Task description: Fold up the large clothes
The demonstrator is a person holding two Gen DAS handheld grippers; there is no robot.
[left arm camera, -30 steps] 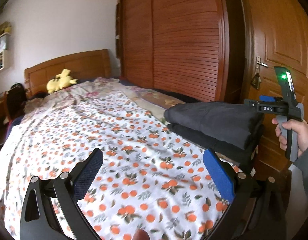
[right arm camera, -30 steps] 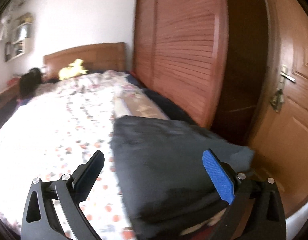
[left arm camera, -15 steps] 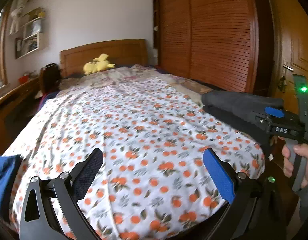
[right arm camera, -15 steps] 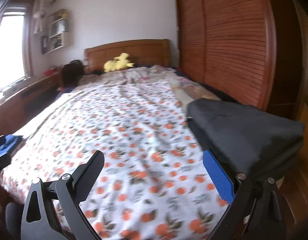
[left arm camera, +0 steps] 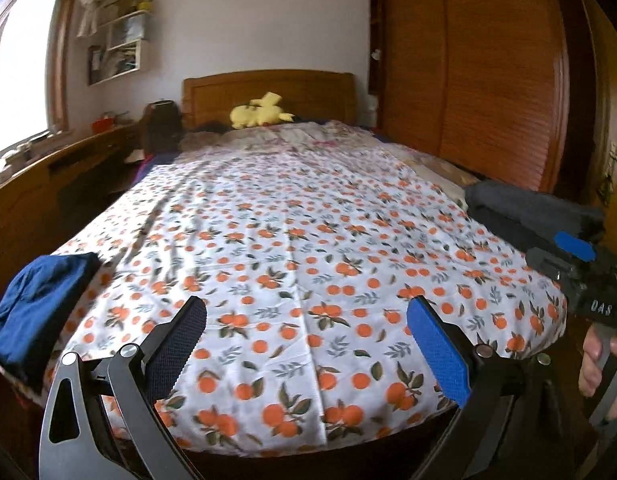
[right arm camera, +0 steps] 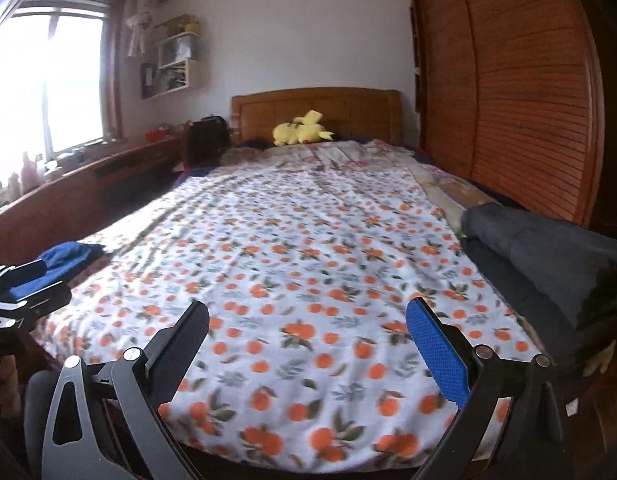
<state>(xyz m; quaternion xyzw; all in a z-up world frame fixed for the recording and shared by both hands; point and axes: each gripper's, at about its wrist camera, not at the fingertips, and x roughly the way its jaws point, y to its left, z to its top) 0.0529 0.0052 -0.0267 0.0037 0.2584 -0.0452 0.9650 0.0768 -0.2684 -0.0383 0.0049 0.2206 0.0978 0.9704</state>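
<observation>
A folded stack of dark grey clothes (left arm camera: 532, 210) lies at the bed's right front corner; it also shows in the right wrist view (right arm camera: 548, 252). A crumpled blue garment (left arm camera: 36, 304) lies at the bed's left front corner, also in the right wrist view (right arm camera: 66, 256). My left gripper (left arm camera: 306, 344) is open and empty above the foot of the bed. My right gripper (right arm camera: 306, 344) is open and empty too, over the foot of the bed. The right gripper's body (left arm camera: 584, 280) shows at the right edge of the left wrist view.
The bed (left arm camera: 292, 216) has a white sheet with orange print. A yellow plush toy (left arm camera: 260, 114) lies by the wooden headboard (left arm camera: 268, 92). A louvred wardrobe (left arm camera: 488, 72) stands right, a wooden desk (left arm camera: 48, 184) under the window left.
Both grippers swung left, away from the grey stack and door, and now face up the bed. The blue garment has come into view at the left. Both stayed open.
</observation>
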